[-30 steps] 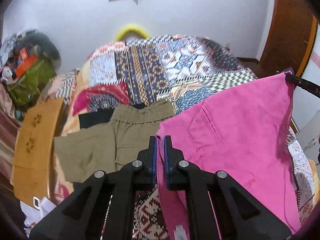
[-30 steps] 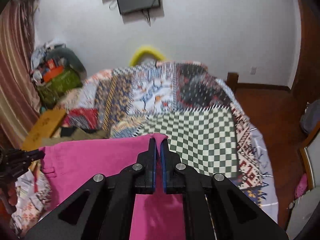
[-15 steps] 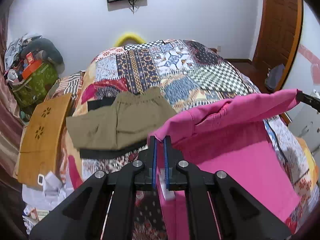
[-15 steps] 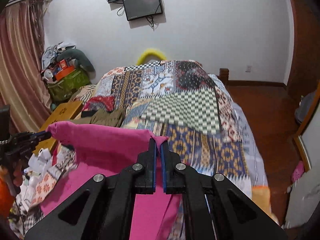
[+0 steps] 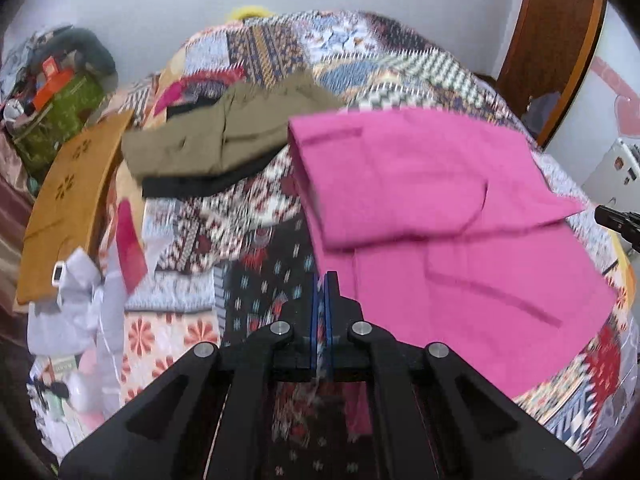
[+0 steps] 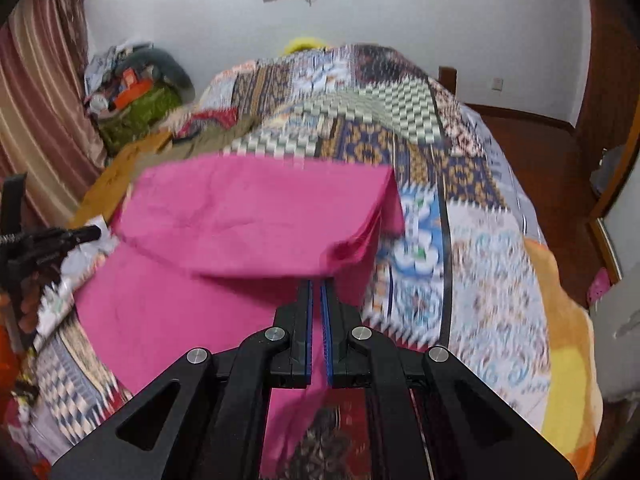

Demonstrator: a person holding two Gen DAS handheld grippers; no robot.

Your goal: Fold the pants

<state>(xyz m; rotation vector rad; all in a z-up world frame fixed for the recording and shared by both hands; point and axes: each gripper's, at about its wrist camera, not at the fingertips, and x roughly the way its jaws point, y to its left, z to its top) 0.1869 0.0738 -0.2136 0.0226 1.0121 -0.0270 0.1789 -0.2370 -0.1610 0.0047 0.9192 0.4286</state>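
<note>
Pink pants point(image 5: 440, 208) lie on the patchwork quilt point(image 5: 280, 52), their upper part doubled over the lower part. My left gripper point(image 5: 320, 278) is shut at the near left corner of that flap, with a pale scrap of the cloth showing between its pads. In the right wrist view the pink pants point(image 6: 248, 216) droop to my right gripper point(image 6: 316, 284), which is shut with pink cloth between its pads at the flap's right corner. Each view catches the other gripper at its edge: the right gripper point(image 5: 616, 220), the left gripper point(image 6: 80, 235).
Olive shorts point(image 5: 208, 140) lie on a black garment further up the bed. A wooden board point(image 5: 72, 200) and white bags point(image 5: 80, 300) sit along the bed's left side, with a clutter pile point(image 6: 136, 92) by the wall. Wooden floor point(image 6: 540, 148) lies to the right.
The pants hung up between both grippers before. Both grippers have come down and toward the near edge of the bed, laying the upper part over the lower part.
</note>
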